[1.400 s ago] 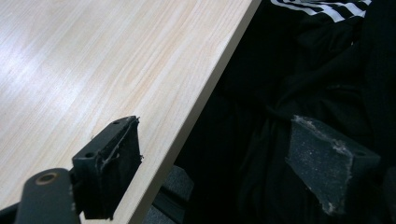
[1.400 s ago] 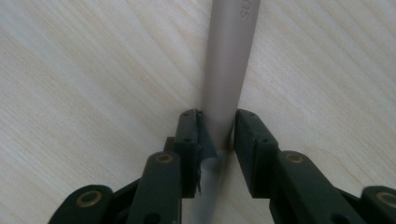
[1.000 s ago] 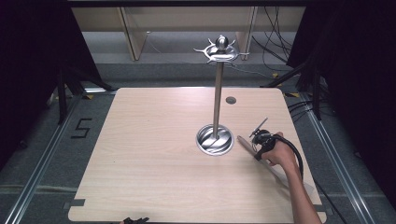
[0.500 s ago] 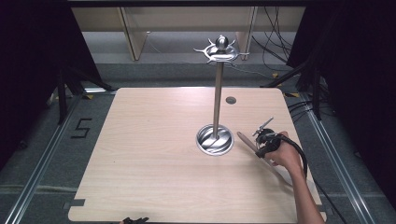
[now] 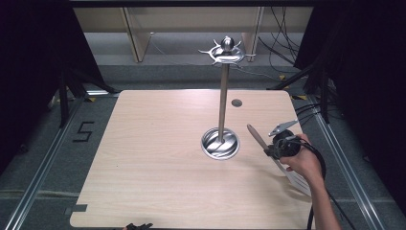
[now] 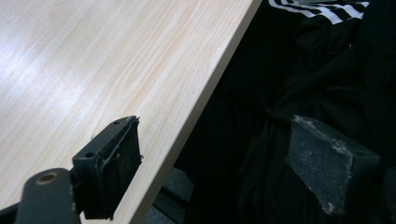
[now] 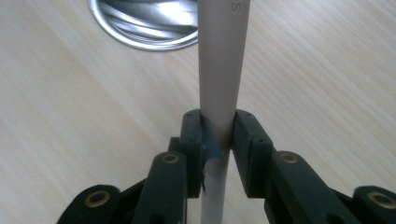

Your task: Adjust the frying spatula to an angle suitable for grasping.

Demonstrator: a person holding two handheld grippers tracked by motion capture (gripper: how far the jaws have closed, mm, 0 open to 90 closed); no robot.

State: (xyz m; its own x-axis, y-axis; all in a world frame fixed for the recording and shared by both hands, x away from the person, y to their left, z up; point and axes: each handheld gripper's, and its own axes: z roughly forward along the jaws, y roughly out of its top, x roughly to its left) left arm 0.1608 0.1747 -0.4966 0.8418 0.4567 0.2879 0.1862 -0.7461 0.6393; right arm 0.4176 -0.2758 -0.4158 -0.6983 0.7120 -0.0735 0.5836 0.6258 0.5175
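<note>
Your right gripper (image 7: 217, 135) clamps a spatula handle (image 7: 219, 70) beside the stand base (image 5: 220, 143); left gripper (image 6: 210, 158) wide open (desk (image 6: 93, 70) edge), holding nothing.

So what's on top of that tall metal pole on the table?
The pole rises from a round steel base and carries a ring of hooks with a round knob. Nothing hangs there that I can see; the ring's far side is hidden.

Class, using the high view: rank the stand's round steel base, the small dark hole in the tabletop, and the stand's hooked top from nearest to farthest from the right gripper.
1. Round steel base, just left of the right gripper.
2. Small dark hole, farther back on the table.
3. Hooked top, high on the pole.
</note>
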